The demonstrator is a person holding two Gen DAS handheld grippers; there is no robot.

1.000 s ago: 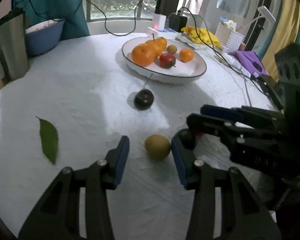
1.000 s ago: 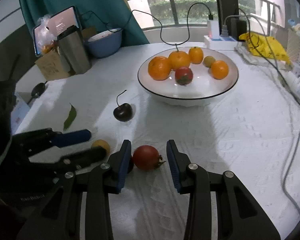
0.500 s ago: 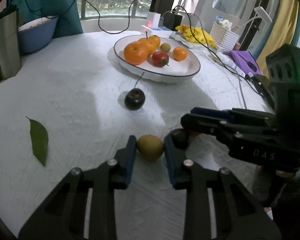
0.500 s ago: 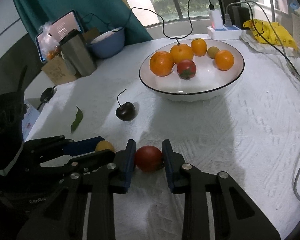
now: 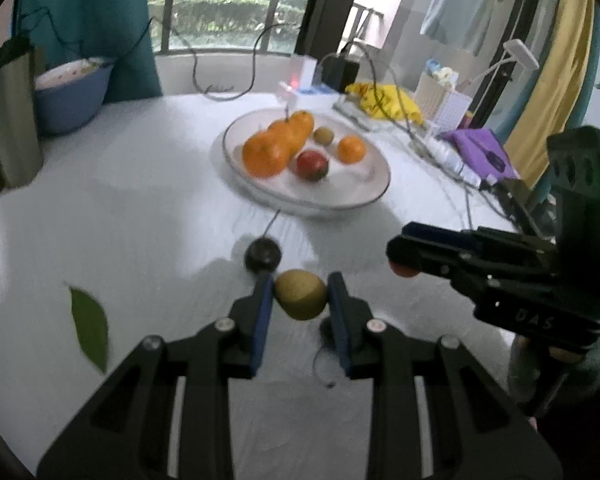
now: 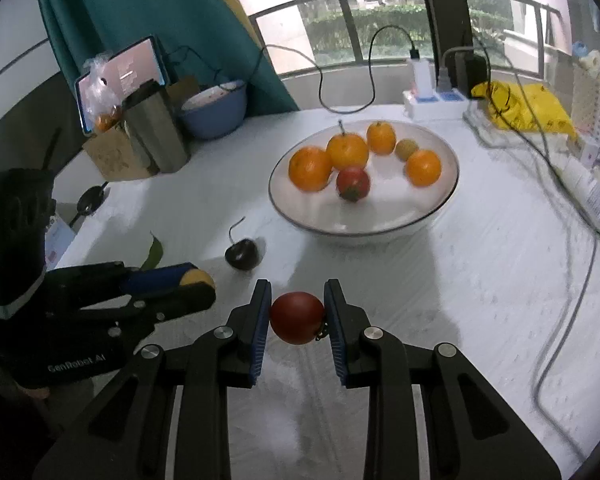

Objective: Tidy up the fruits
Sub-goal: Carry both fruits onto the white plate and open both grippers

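The left claw is clamped on a yellow-brown fruit, its blue pads pressed against both sides. Just past its tips a dark cherry sits on the white table, stem pointing toward the bowl farther ahead. A green leaf lies on the cloth off to the claw's left.

The right claw is likewise closed on a red tomato, gripped between the pads. From this claw the cherry is ahead and slightly left, and the bowl is farther ahead, holding four oranges, a tomato and a small brownish fruit. The two claws are side by side, each seen at the edge of the other's view.
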